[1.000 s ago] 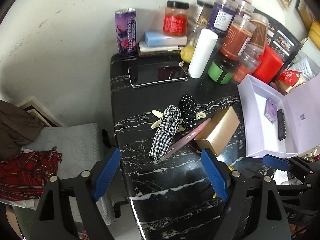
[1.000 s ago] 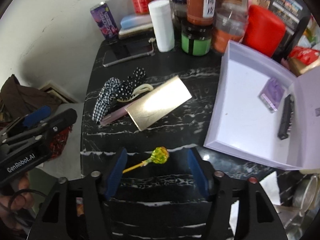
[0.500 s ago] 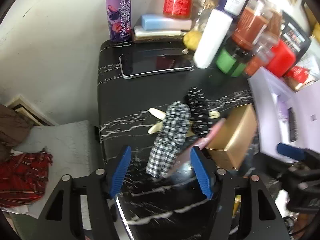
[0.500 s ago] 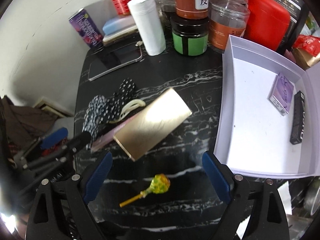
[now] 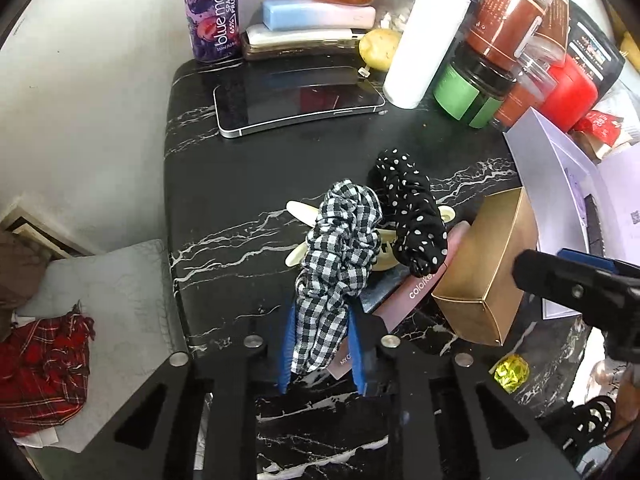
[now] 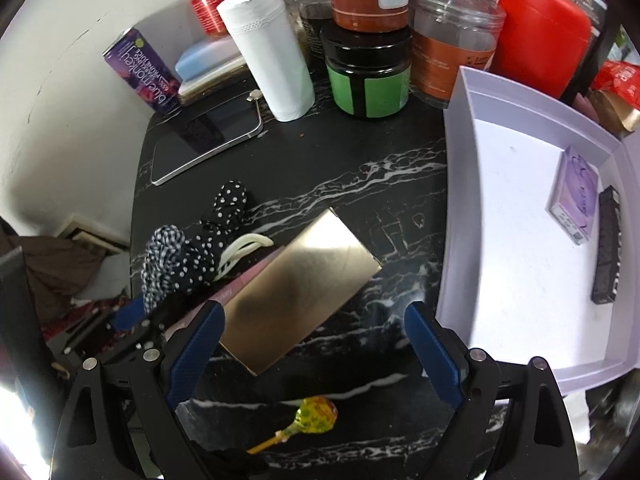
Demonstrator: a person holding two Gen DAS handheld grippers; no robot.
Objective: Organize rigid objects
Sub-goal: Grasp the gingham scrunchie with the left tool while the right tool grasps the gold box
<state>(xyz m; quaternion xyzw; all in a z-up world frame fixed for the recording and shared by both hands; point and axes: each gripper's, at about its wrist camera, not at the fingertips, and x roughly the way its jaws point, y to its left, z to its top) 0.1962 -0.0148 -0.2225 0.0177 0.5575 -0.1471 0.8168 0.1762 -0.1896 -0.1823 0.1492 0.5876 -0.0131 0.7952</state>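
Progress looks early, judging by the white box [image 6: 500,216], the landmark on this black marble table [image 6: 360,152]: only two items lie inside it, a lilac packet [image 6: 574,196] and just beyond that a slim black bar [image 6: 606,244] against the far wall, while most of the floor is bare. Outside the box, everything else waits. Biggest of the leftovers is the gold carton [image 6: 304,288], lying flat well clear of the box's near wall, and the right gripper [image 6: 316,352] is lined up on it, blue fingers [image 6: 196,348] spread wide to either side of the carton's near corner, nothing between the pads pressing yet. Next, tucked along the carton's side away from the box, the pink tube [image 5: 416,292] lies partly under the fabric pile. Now the left gripper [image 5: 320,348]: its fingers are pinched narrow on the tail of the checked scrunchie [image 5: 340,256], the cloth squeezed between the blue pads, with the dotted scrunchie [image 5: 412,220] and a cream hair clip [image 6: 244,250] tangled beside it, farther again from the box. My read is that the soft piece is being cleared off so the tube can be reached. Smallest of all, the yellow lollipop [image 6: 316,420] sits alone on the table, below the carton and off the box's near corner, untouched.
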